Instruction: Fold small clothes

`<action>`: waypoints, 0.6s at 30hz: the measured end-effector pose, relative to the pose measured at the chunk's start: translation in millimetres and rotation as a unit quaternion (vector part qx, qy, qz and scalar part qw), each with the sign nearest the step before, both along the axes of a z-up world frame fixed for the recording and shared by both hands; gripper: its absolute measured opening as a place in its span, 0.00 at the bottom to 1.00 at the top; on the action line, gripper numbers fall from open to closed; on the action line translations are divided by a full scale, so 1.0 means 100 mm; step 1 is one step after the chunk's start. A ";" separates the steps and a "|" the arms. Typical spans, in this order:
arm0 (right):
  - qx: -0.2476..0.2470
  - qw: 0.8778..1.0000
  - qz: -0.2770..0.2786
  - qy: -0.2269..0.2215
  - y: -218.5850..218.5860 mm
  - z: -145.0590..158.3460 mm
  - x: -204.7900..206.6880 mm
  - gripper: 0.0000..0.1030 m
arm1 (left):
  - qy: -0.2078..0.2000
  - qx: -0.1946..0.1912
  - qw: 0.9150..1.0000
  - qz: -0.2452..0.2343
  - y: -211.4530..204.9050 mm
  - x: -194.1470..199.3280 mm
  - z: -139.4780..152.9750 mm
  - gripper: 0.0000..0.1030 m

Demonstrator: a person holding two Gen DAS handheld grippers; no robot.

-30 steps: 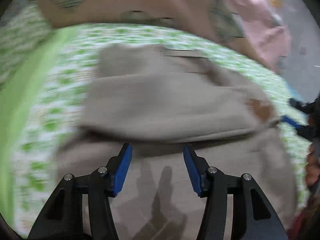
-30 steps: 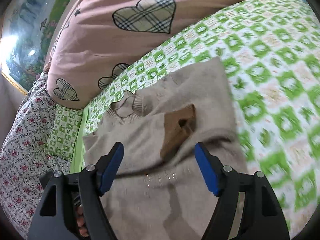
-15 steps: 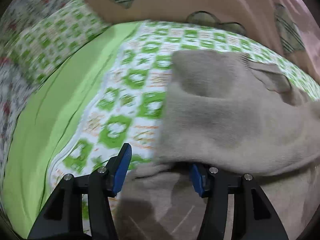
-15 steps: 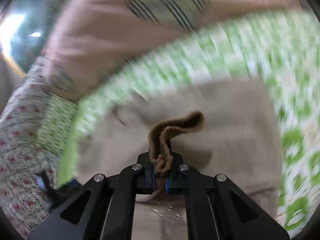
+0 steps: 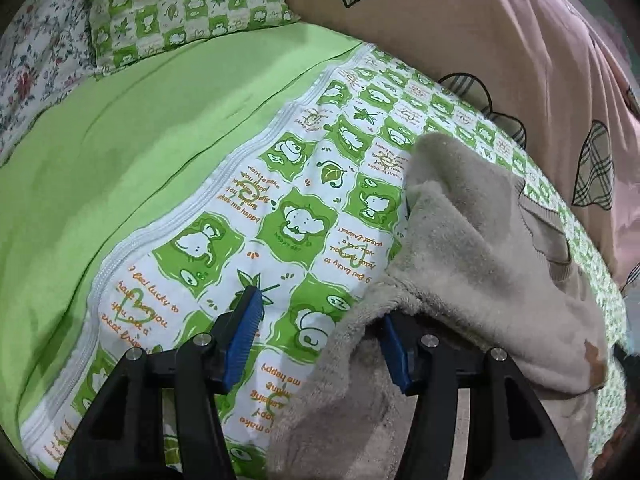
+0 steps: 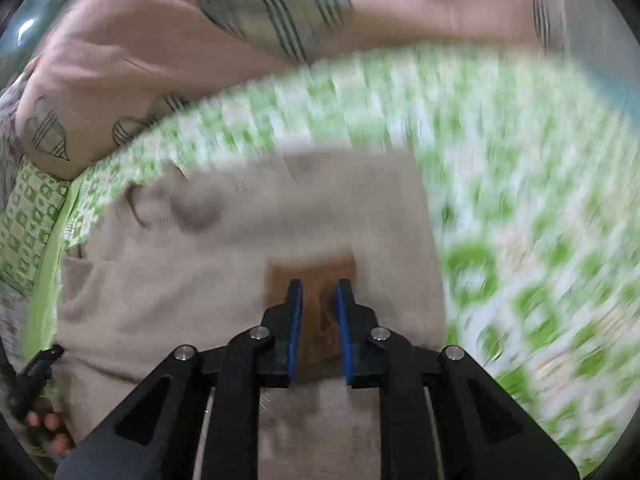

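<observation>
A small beige fleece top (image 5: 472, 248) lies partly folded on the green-and-white patterned bed cover (image 5: 280, 208). My left gripper (image 5: 320, 340) is open at the top's left edge; the folded fleece drapes over its right finger, the left finger is over bare cover. In the blurred right wrist view the same top (image 6: 248, 248) lies flat with a brown patch (image 6: 316, 276) on it. My right gripper (image 6: 318, 300) stands partly open over the patch, its jaws a narrow gap apart, holding nothing.
A pink quilt with plaid hearts (image 5: 480, 40) is heaped along the back. A plain green sheet (image 5: 120, 152) and a checked pillow (image 5: 180, 4) lie to the left. The other hand and gripper show at the left edge (image 6: 36, 376).
My right gripper, shut on the brown patch half a second ago, has opened a little and the patch lies flat. My left gripper has swung left to the top's edge.
</observation>
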State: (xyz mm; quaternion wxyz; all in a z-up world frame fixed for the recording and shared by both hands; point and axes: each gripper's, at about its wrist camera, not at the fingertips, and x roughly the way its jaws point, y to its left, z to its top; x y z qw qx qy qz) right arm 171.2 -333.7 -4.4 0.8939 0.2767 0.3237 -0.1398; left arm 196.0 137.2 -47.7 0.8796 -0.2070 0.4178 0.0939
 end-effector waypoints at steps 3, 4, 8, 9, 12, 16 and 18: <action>0.003 0.992 0.101 -0.081 0.29 0.46 0.26 0.58 | -0.015 -0.016 1.000 0.007 0.04 -0.03 -0.01 0.56; 0.030 0.981 0.165 -0.098 0.42 0.54 0.44 0.71 | -0.020 -0.025 0.999 0.009 0.06 -0.10 -0.02 0.56; 0.109 0.924 0.346 -0.119 1.00 0.68 1.36 0.72 | -0.034 -0.064 0.997 0.009 0.15 -0.12 -0.05 0.56; 0.092 0.922 0.361 -0.105 1.14 0.68 1.62 0.72 | -0.038 -0.072 0.997 0.008 0.17 -0.14 -0.06 0.56; 0.102 0.900 0.419 -0.065 1.48 0.58 2.26 0.72 | -0.046 -0.084 0.995 0.006 0.20 -0.16 -0.07 0.56; 0.145 0.840 0.523 0.007 1.92 0.35 2.80 0.72 | -0.052 -0.089 0.995 0.004 0.21 -0.18 -0.09 0.56; 0.166 0.815 0.554 0.040 2.06 0.24 2.90 0.70 | -0.056 -0.092 0.994 0.005 0.22 -0.18 -0.09 0.56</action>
